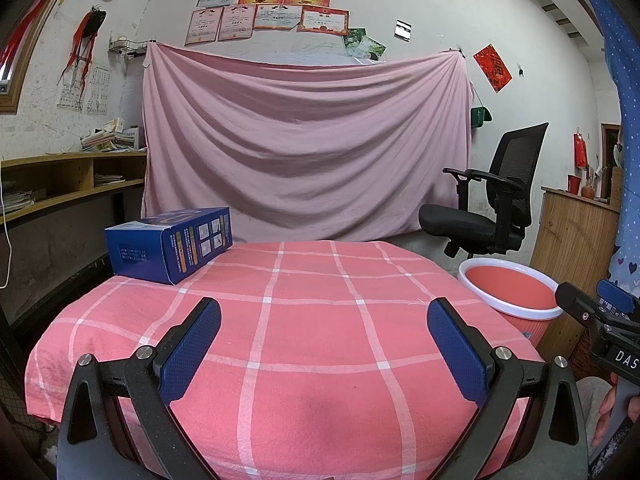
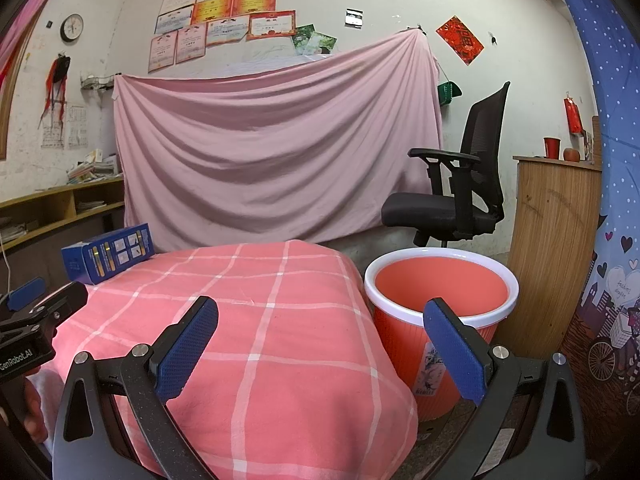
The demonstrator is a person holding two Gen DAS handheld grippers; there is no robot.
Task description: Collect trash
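Blue carton (image 1: 170, 245) sits at ten o'clock on the checked table (image 1: 304, 344), the one piece of trash I see. Left claw (image 1: 324, 348) spread wide, empty, likely lined up to reach. Right claw (image 2: 320, 346) spread too, near the bin (image 2: 440, 280) at two o'clock.

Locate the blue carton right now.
The blue carton lies on the far-left corner of the pink checked tablecloth, in front of the hanging pink sheet, across the table from the orange bin.

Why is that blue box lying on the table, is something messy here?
Only the blue box stands out: it lies alone on its side at the far left corner of the checked tablecloth, partly overhanging the edge. The bin beside the table looks empty.
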